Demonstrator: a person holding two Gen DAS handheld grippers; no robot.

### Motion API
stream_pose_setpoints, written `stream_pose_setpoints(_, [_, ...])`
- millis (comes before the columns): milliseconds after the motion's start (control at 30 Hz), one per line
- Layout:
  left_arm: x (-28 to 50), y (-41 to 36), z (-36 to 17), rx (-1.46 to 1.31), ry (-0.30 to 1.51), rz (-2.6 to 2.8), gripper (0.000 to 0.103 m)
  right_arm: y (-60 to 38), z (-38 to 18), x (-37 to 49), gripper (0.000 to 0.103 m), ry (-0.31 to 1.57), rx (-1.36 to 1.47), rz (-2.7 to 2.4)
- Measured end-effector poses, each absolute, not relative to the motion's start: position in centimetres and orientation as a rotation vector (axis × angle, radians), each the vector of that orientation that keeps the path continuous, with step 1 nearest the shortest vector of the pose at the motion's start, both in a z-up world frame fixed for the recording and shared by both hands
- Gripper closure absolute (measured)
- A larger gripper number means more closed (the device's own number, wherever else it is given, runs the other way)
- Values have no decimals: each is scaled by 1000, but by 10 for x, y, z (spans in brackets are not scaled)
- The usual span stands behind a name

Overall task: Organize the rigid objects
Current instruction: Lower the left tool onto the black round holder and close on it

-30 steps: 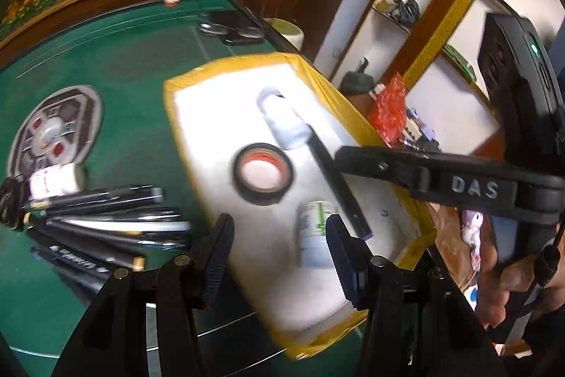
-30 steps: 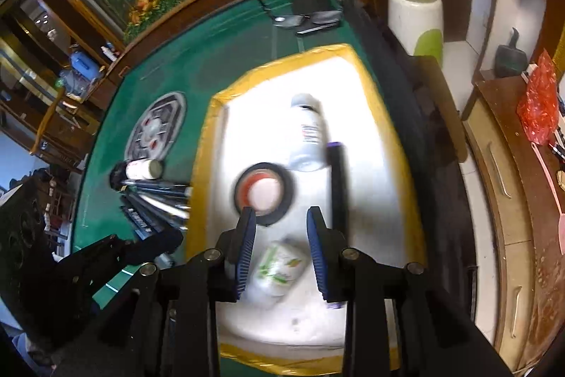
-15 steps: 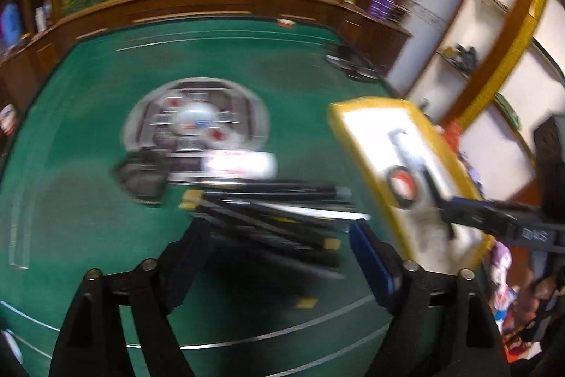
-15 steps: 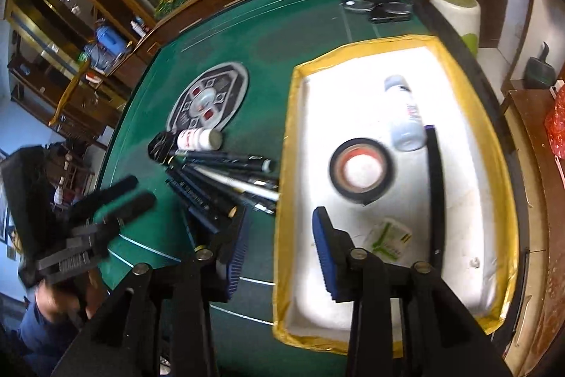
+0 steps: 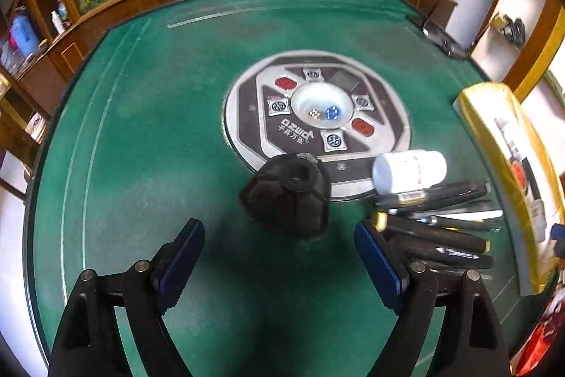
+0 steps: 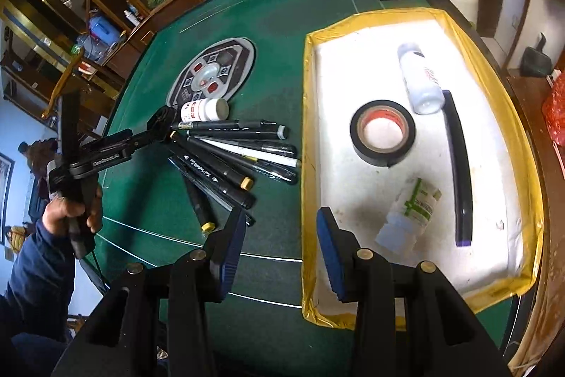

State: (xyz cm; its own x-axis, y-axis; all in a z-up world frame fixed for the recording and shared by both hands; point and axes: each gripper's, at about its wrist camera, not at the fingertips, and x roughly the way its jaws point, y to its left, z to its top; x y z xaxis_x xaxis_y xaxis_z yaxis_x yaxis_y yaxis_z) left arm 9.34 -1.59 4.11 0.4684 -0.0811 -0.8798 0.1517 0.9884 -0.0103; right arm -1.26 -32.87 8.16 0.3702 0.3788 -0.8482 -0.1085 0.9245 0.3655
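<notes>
Green felt game table (image 5: 148, 143) fills both views, round dice panel (image 5: 316, 119) at its centre. Yellow-rimmed white tray (image 6: 494, 66) sits ahead-right of the right gripper (image 6: 279, 253) and at the far right edge for the left gripper (image 5: 279, 265); a second ago the left wrist view was looking straight down on that tray, so the left hand has swung off it toward the loose pile. Tray already holds a black tape roll (image 6: 383, 133), a white bottle (image 6: 422, 82), a small green-label bottle (image 6: 411, 211) and a long black strip (image 6: 459, 172). Still out on the felt: fan of black pens and markers (image 6: 233, 158), ahead-left of the right gripper and just right of the left gripper's right finger; a white pill bottle (image 5: 409, 172) lying on its side at the pile's far end; a lumpy black object (image 5: 287, 196), can't tell what, straight ahead of the left jaws, between their lines but not touched. Left jaws have just been opening, now wide, nothing in them. Right jaws have just been opening too, stand partly apart, empty, over the tray's near-left rim. Read: small green-label bottle looks freshly dropped off, left is lining up the next pick, likely the black object. Roughly half the items left.
</notes>
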Motion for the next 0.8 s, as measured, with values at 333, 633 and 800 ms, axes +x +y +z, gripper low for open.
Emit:
stream_pose_setpoints(333, [121,-16,15,108,1097,-145,13,-316,79,-19,62,1164,255,325])
stream_pose_setpoints(633, [75,8,17,31,1050,-101,34,-252,76,-14,62,1189,155,542])
stream_pose_setpoints(800, [31,12,20,-31,1064,-91,34,-211,58,-5,62,1237,54,606])
